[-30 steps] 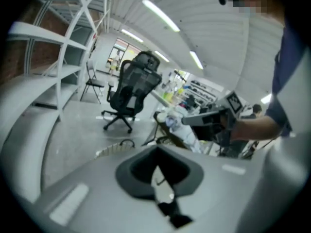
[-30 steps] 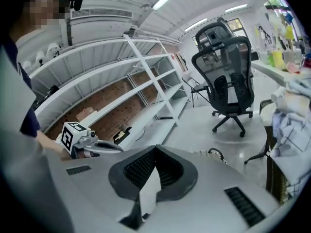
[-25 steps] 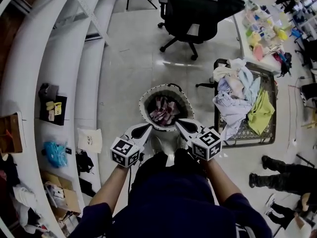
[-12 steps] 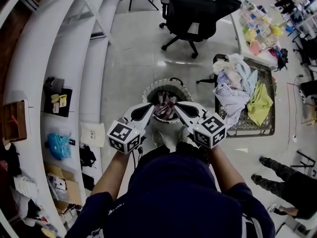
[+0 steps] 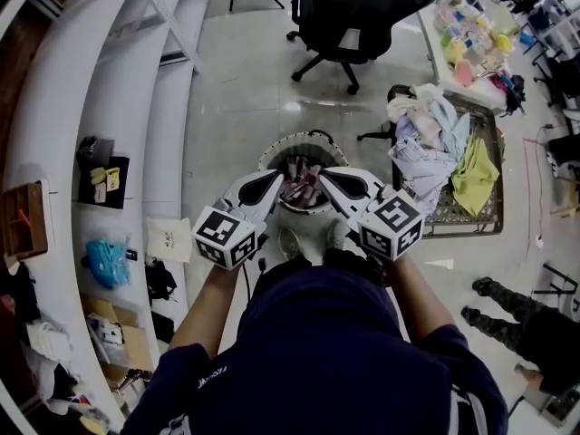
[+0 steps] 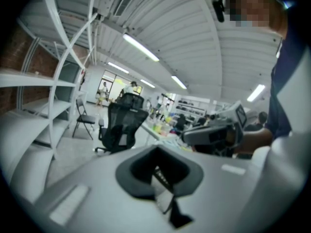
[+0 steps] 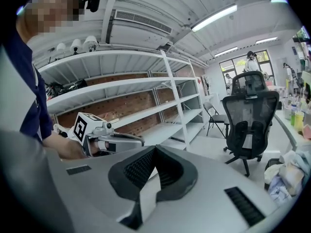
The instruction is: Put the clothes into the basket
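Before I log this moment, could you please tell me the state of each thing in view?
Left hand-held gripper: shut, empty.
Right hand-held gripper: shut, empty.
Basket: upright, holding garments.
Clothes pile: heaped on the wire cart.
Office chair: upright, unoccupied.

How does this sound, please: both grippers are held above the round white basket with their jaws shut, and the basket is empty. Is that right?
Not quite. The basket is not empty: the head view shows clothes lying inside it. The rest stands as you said: the left gripper and the right gripper are held above the round white basket with their jaws shut.
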Demonstrator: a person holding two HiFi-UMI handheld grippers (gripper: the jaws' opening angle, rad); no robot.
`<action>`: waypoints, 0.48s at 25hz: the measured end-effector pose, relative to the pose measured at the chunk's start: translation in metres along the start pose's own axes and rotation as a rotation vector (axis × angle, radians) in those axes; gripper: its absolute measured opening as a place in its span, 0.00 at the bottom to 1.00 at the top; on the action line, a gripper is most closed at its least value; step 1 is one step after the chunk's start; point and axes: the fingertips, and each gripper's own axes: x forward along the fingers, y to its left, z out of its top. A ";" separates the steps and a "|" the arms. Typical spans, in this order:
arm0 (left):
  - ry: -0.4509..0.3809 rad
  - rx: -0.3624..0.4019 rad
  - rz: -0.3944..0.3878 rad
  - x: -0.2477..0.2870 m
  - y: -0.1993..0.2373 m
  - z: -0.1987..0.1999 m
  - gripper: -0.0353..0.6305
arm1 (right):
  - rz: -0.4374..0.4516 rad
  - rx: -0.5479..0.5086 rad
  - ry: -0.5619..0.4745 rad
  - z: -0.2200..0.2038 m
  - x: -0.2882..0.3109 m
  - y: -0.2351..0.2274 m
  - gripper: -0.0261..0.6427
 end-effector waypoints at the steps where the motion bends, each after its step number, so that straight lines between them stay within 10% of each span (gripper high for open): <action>1: -0.001 0.000 -0.001 0.000 0.000 0.000 0.06 | -0.001 -0.001 0.000 0.001 0.000 -0.001 0.05; 12: 0.000 -0.023 0.000 0.005 0.014 -0.002 0.06 | -0.013 0.006 0.003 0.002 0.010 -0.009 0.05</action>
